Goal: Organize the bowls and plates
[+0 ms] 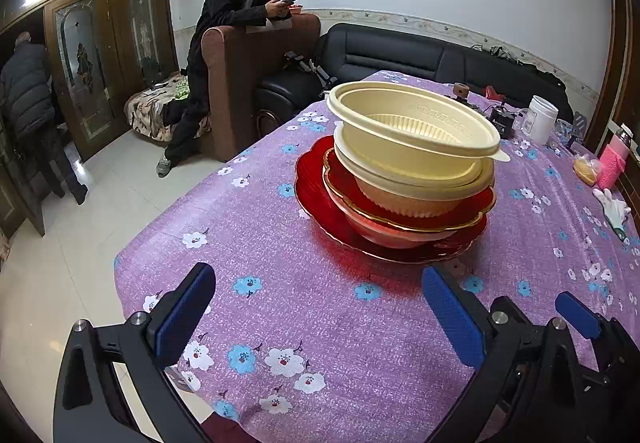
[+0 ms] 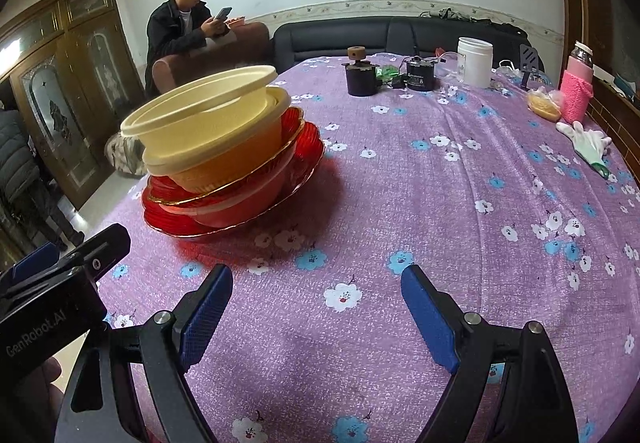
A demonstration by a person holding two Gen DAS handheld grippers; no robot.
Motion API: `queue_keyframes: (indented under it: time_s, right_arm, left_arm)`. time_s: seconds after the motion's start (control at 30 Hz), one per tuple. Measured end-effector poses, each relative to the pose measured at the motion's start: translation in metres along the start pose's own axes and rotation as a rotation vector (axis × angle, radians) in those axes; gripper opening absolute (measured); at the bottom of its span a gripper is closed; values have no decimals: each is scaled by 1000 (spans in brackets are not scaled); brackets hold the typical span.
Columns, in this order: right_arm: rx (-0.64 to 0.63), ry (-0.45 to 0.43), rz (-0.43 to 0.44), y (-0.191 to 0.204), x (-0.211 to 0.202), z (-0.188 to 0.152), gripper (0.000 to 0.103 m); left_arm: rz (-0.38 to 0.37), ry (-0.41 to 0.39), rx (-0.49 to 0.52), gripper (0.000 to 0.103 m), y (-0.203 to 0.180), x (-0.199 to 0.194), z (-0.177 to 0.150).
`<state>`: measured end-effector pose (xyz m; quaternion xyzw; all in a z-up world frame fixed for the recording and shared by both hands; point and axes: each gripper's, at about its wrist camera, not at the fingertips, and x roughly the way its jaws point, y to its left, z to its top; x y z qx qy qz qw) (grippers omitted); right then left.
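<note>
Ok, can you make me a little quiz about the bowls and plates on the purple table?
1. True or false: the top cream bowl sits inside another cream bowl.
2. What lies at the very bottom of the stack: A) a red plate, B) a white jar, C) a glove?
3. Are the left tongs and right tongs holding anything?

Key:
1. True.
2. A, the big red plate on the tablecloth.
3. No, both are open and empty.
</note>
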<state>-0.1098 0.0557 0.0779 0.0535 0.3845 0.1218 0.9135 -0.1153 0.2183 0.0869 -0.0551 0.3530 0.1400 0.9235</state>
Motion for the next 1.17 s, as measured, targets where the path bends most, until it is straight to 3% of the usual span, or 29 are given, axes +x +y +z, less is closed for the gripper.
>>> queue_keyframes:
  time_s: [0.53,0.67,0.77,0.9,1.17]
  right_arm:
    - [-31,24,12,10,7,-5,90]
    - [-39,17,14,12,6,-5,90]
    - [-54,3,22,15,4,-6,90]
    - [-66,3,30,17,3,-6,90]
    - [-52,8,38,8,1,-4,90]
  left_arm:
    - [5,-21,-14,103,3,1,1]
    - [49,-126,-37,103,7,-17,2]
    - [1,-191,-57,103,9,-31,4]
    - [-64,-66,40,103,-2,-12,9]
    - [-73,11,-3,103,-1,-1,7]
